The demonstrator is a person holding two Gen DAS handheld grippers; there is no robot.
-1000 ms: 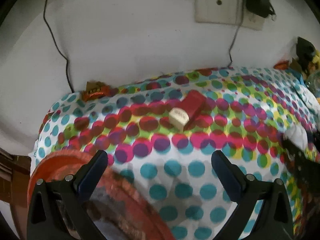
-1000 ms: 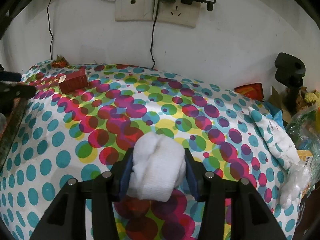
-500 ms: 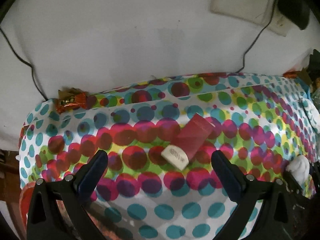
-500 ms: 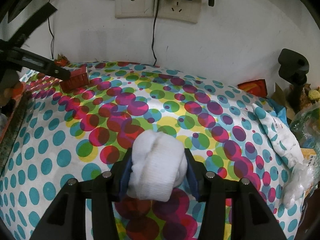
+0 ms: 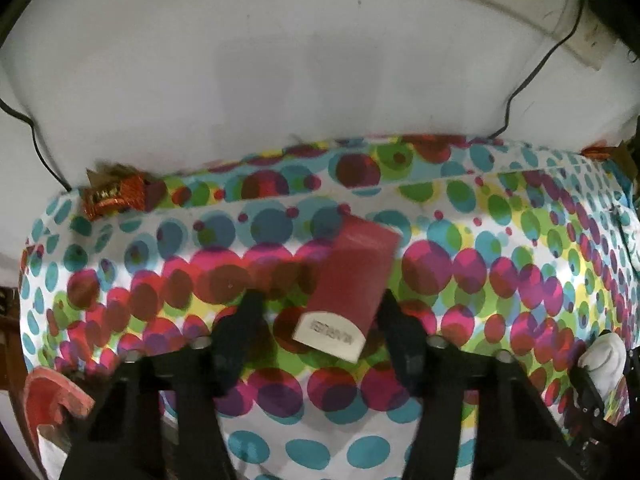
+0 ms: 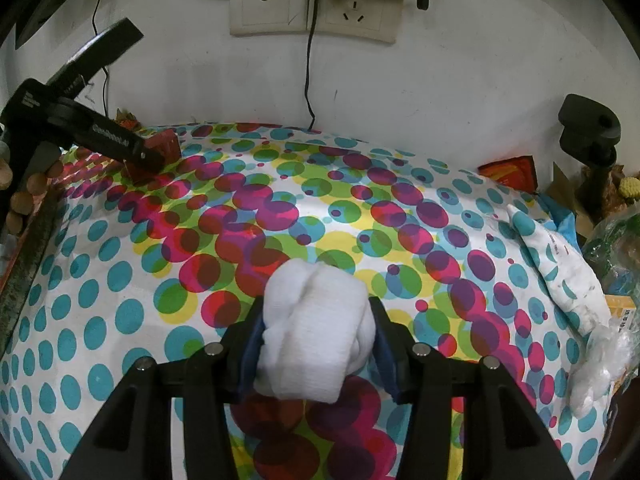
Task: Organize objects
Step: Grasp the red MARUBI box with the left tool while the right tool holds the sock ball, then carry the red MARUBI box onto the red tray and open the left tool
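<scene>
L gripper (image 5: pixel 318 312) closing around red box (image 5: pixel 352 276) on dotted cloth (image 5: pixel 500 280) nr wall; left pad not touching yet. R gripper (image 6: pixel 318 344) clamped on white cloth wad (image 6: pixel 316 332), above table middle.

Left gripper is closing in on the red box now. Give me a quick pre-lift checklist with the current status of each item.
1. Red box between the left gripper fingers: ok, its near end sits in the gap while the jaws are closing.
2. Left pads pressing the box: not ok yet, a gap shows on the left side.
3. Box centred in the jaws: not ok, it lies angled and nearer the right finger.
4. Right gripper holding the white cloth: ok, clamped on both sides.
5. Candy wrapper clear of the box: ok.
6. Basket in reach: cannot tell, only its edge shows.
</scene>
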